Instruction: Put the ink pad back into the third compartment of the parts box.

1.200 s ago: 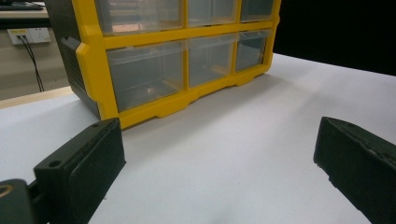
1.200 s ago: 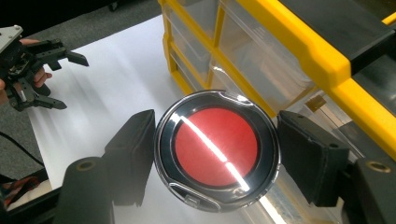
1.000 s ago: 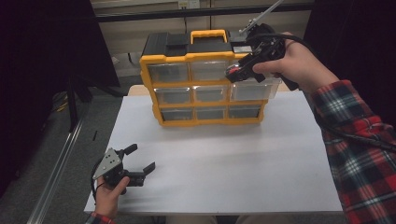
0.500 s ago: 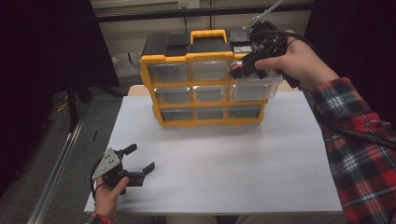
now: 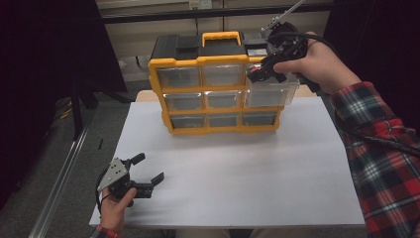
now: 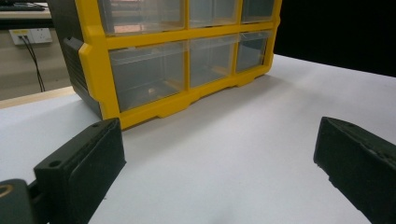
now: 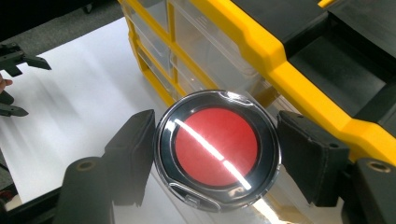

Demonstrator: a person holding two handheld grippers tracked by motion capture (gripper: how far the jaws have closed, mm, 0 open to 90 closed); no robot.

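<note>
Right gripper [image 7: 215, 154] (jaws clamped on a round, red-centred black plastic disc [image 7: 217, 150]) carries it beside the yellow-framed drawer organiser's [image 5: 218, 89] top-right drawer; next, presumably, insertion; left gripper [image 5: 143, 173] idles, jaws wide and empty, on the bench [image 5: 247, 168].

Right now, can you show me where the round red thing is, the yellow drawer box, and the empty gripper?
round red case [image 7: 216, 150], right gripper view, on its red middle.
yellow drawer box [image 5: 221, 61], high view, on its top yellow frame bar.
left gripper [image 5: 150, 168], high view, between its open fingertips.
</note>
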